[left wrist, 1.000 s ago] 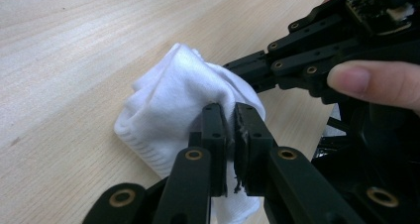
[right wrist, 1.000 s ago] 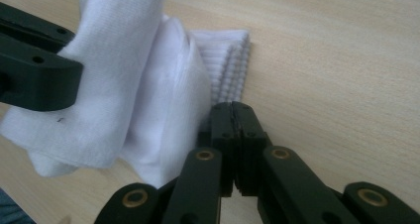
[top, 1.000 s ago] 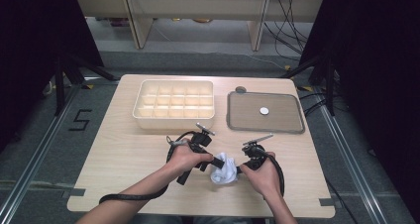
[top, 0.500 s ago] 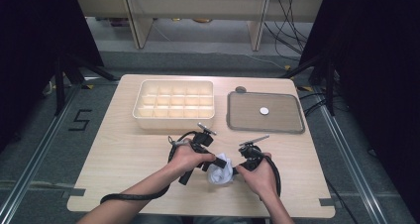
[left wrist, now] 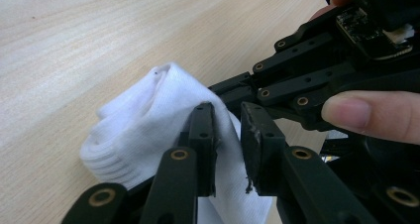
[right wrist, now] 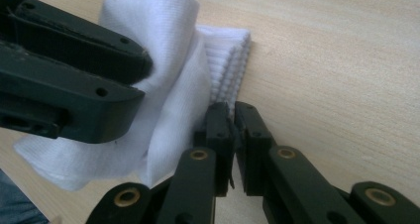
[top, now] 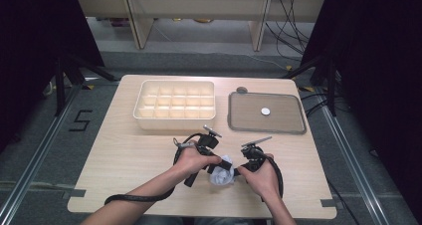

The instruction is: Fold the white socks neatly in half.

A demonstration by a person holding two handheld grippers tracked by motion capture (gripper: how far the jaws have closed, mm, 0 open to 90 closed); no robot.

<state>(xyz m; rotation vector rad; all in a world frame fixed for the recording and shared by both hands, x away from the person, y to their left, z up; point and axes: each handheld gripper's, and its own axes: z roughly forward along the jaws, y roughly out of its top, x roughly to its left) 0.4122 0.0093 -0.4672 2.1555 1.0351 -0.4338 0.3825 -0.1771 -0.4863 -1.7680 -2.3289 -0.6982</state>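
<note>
Lab recording bay: black curtains (top: 30, 46), taped floor (top: 79, 120), loose cables (top: 288, 16).

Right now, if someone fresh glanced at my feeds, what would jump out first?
A bunched white cloth at the table's near edge, with the left gripper and right gripper meeting on it; the left's jaws have just been opening, fabric between them. Behind it stand an empty compartment tray and a grey tray holding one small white disc.

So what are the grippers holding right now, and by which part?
The right gripper pinches the white sock at its ribbed cuff edge; the left gripper's jaws have just been opening, sock fabric between them.
</note>
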